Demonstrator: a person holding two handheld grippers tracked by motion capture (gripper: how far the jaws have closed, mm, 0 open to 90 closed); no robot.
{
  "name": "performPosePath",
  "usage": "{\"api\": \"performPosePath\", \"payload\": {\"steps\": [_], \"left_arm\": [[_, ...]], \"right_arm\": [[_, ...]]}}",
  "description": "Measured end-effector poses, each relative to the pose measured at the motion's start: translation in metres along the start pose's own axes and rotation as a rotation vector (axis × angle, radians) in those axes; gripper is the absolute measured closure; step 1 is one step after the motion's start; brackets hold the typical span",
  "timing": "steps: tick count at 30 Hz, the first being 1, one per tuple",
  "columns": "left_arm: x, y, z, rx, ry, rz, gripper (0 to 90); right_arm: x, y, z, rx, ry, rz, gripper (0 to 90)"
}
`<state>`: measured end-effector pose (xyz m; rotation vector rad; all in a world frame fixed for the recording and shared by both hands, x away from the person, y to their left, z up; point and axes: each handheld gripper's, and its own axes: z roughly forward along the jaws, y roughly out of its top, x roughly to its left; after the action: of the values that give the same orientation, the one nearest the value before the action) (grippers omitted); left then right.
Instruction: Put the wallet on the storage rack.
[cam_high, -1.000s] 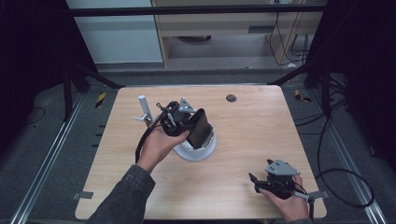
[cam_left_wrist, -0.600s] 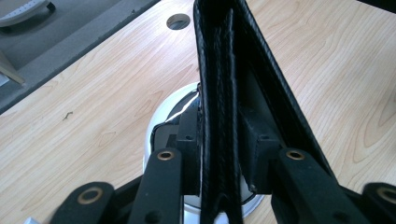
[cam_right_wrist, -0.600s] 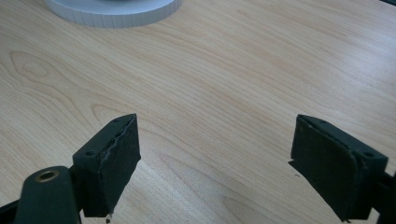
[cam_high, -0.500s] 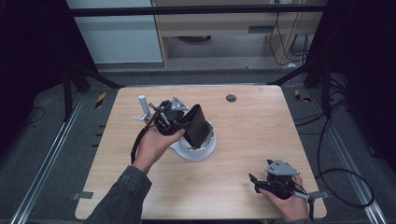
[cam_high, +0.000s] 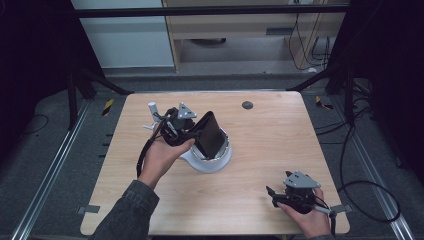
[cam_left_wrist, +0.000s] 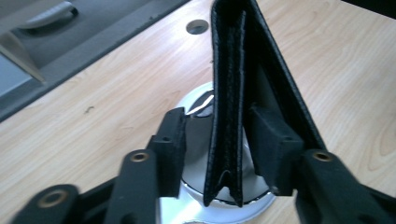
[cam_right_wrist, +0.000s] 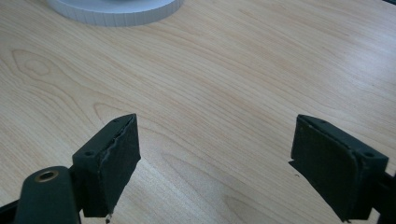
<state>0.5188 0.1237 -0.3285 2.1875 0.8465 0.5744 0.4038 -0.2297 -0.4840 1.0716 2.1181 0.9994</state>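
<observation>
A black folded wallet (cam_high: 210, 135) stands on edge in a round white dish with a silver inside (cam_high: 220, 159), left of the table's middle. My left gripper (cam_high: 196, 133) reaches it from the left. In the left gripper view the wallet (cam_left_wrist: 229, 93) rises between the jaws of the left gripper (cam_left_wrist: 219, 140). The right pad lies against the wallet, while a gap of silver dish (cam_left_wrist: 196, 140) shows beside the left pad. My right gripper (cam_high: 273, 196) rests low at the table's front right, jaws wide apart on the right gripper (cam_right_wrist: 215, 140) over bare wood.
A small white upright post (cam_high: 152, 108) stands at the back left, behind the left hand. A dark round grommet (cam_high: 247, 105) sits in the tabletop near the far edge. The dish's white rim (cam_right_wrist: 116, 11) lies ahead of the right gripper.
The left hand has drawn slightly left and back while the wallet stays over the dish, a little more upright. The right gripper has not moved.
</observation>
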Motion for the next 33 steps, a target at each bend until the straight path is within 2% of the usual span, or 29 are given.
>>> {"api": "performPosePath", "payload": {"steps": [7, 9, 11, 18, 19, 21, 24, 25, 28, 31, 33], "left_arm": [[0.002, 0.0, -0.024, -0.103, 0.046, -0.011, 46.8], [0.001, 0.0, -0.029, -0.12, 0.044, -0.006, 46.3], [-0.001, 0.001, -0.036, -0.146, 0.023, -0.001, 43.7], [-0.009, 0.0, -0.057, -0.21, 0.02, 0.019, 33.5], [-0.01, -0.002, -0.061, -0.214, 0.011, 0.01, 31.9], [-0.014, -0.006, -0.069, -0.229, -0.015, 0.009, 24.1], [-0.02, -0.014, -0.079, -0.243, -0.029, 0.012, 20.5], [-0.023, -0.023, -0.085, -0.252, -0.035, 0.013, 17.0], [-0.025, -0.031, -0.091, -0.26, -0.029, 0.015, 13.9], [-0.026, -0.045, -0.098, -0.269, -0.043, -0.008, 11.7], [-0.027, -0.057, -0.101, -0.268, -0.052, -0.007, 10.3]], "right_arm": [[0.0, 0.0, 0.0, 0.002, 0.002, 0.0, 15.5], [0.001, 0.0, 0.0, 0.004, 0.002, 0.001, 15.4], [0.001, 0.0, 0.0, 0.007, 0.001, -0.002, 15.4], [0.002, 0.0, 0.001, 0.008, 0.004, -0.003, 15.0], [0.002, 0.0, 0.001, 0.01, 0.004, -0.006, 14.8], [0.003, -0.001, 0.002, 0.02, 0.007, -0.003, 13.9], [0.003, -0.002, 0.002, 0.021, 0.007, -0.004, 13.5], [0.003, -0.002, 0.003, 0.025, 0.01, -0.001, 12.8], [0.003, -0.002, 0.004, 0.036, 0.013, -0.003, 11.8], [0.005, -0.003, 0.007, 0.051, 0.022, 0.001, 9.8], [0.005, -0.004, 0.009, 0.059, 0.028, -0.002, 8.5]]}}
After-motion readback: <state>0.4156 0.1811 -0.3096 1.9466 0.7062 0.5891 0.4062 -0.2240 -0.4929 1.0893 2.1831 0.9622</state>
